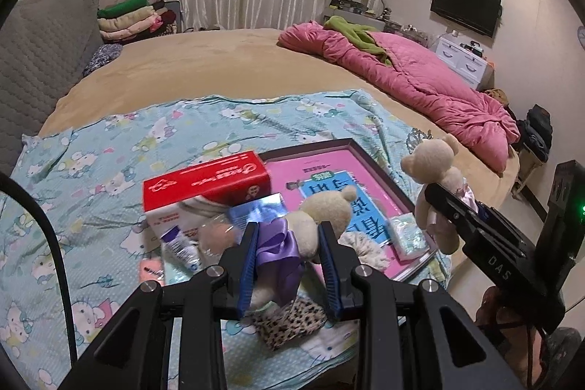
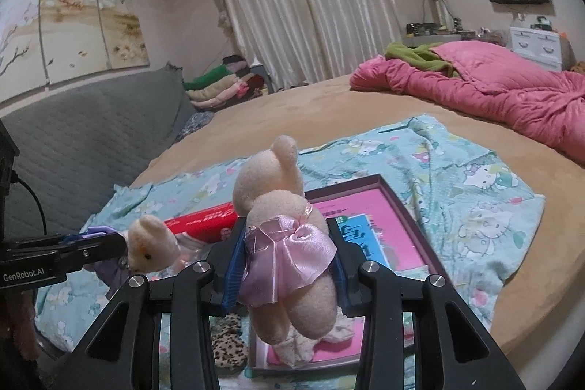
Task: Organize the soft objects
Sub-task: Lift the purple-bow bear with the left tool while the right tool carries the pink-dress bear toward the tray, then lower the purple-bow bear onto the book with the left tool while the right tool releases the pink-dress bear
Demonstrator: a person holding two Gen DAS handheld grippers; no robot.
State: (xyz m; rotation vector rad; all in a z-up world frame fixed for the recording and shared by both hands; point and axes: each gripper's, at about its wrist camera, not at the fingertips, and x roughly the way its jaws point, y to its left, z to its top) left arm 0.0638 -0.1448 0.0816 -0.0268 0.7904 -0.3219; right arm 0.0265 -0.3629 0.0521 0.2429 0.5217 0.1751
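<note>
My left gripper (image 1: pixel 289 225) is shut on a cream teddy bear (image 1: pixel 325 207) with a purple satin bow, held above the clutter on the bed. Its blue pads press the bear's body from both sides. My right gripper (image 2: pixel 286 223) is shut on a second cream teddy bear (image 2: pixel 270 178) in a pink satin skirt, which is lifted off the bed with its head pointing away. The left wrist view shows the right gripper (image 1: pixel 444 203) and the pink-skirted bear (image 1: pixel 431 163) at the right. In the right wrist view the left gripper (image 2: pixel 117 239) and the purple-bow bear (image 2: pixel 150 243) are at the left.
On the Hello Kitty blanket (image 1: pixel 91 170) lie a red and white box (image 1: pixel 204 178), a dark-framed tray (image 1: pixel 387 178) with a pink book, a tube (image 1: pixel 179 243), a tissue pack (image 1: pixel 409 233) and a leopard-print cloth (image 1: pixel 289 320). A pink quilt (image 1: pixel 420 75) lies at the far right and a grey padded headboard (image 1: pixel 40 53) stands at the left.
</note>
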